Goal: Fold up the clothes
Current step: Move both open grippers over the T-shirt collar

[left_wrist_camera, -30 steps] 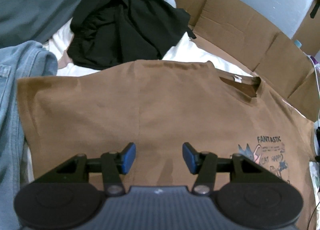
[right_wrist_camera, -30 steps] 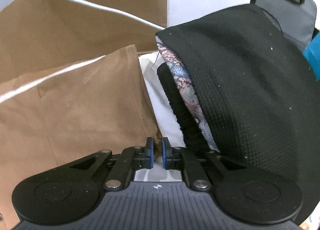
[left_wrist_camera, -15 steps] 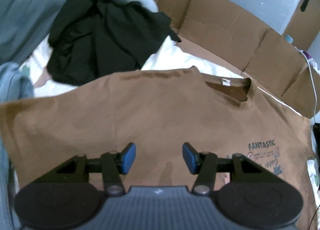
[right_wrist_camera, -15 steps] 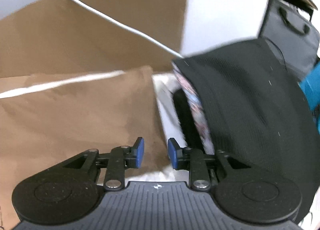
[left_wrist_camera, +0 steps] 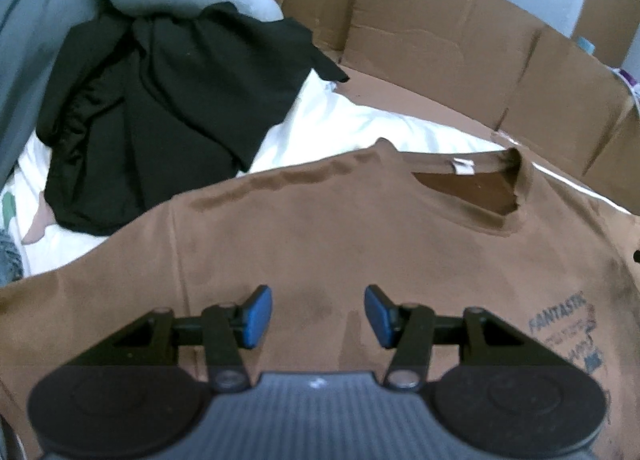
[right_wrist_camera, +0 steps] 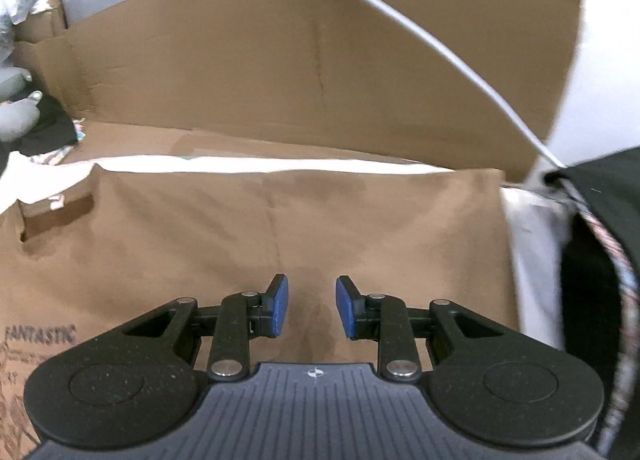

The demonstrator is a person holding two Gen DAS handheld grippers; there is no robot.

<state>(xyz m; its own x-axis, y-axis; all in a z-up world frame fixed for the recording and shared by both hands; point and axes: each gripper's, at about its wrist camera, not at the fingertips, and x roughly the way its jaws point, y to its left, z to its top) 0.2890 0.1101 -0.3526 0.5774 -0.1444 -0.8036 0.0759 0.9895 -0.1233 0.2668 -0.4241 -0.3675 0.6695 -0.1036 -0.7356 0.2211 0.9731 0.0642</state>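
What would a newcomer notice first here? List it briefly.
The brown T-shirt spread flat fills both views, its "FANTASTIC" print at the left view's right edge. Both grippers, left and right, hover open above it. A crumpled black garment lies beyond, before a cardboard wall.

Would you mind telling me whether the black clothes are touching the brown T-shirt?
Touching. In the left wrist view the black clothes meet the brown T-shirt along its upper left edge, with no white sheet showing between them there.
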